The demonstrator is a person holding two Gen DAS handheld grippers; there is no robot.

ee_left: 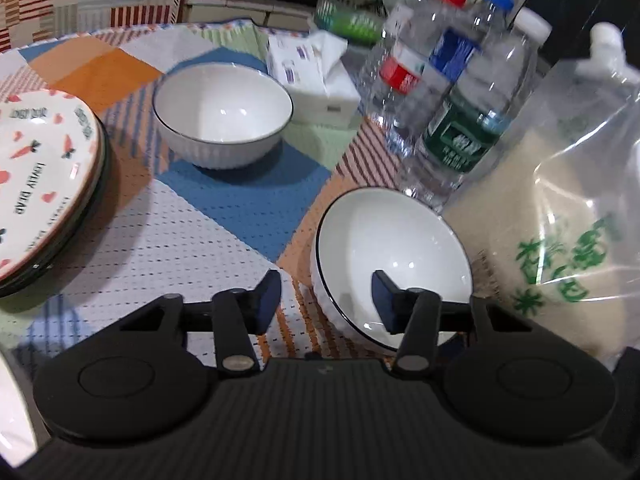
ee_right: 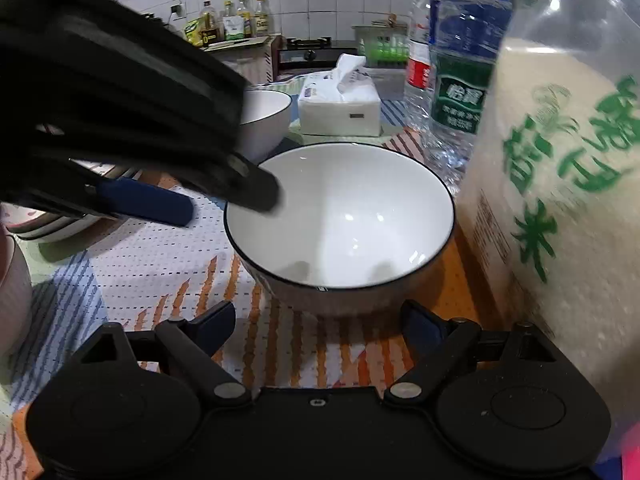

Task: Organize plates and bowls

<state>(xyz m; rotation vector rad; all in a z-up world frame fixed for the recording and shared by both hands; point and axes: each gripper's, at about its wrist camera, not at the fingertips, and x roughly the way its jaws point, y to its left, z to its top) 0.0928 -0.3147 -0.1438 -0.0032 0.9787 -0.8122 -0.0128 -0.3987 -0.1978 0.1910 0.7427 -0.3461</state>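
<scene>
Left wrist view, plate stack (ee_left: 44,184), unseen elsewhere

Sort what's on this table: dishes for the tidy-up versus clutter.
For the job: near bowl, far bowl, carrot-print plate stack.
Just lying about: tissue box, water bottles, rice bag.

2 close wrist views (shared bowl (ee_left: 392,264))

White-tiled wall (ee_right: 320,4) behind a kitchen counter (ee_right: 248,46) with a stove (ee_right: 310,44); patchwork cloth (ee_left: 248,208) covers the worktop.
</scene>
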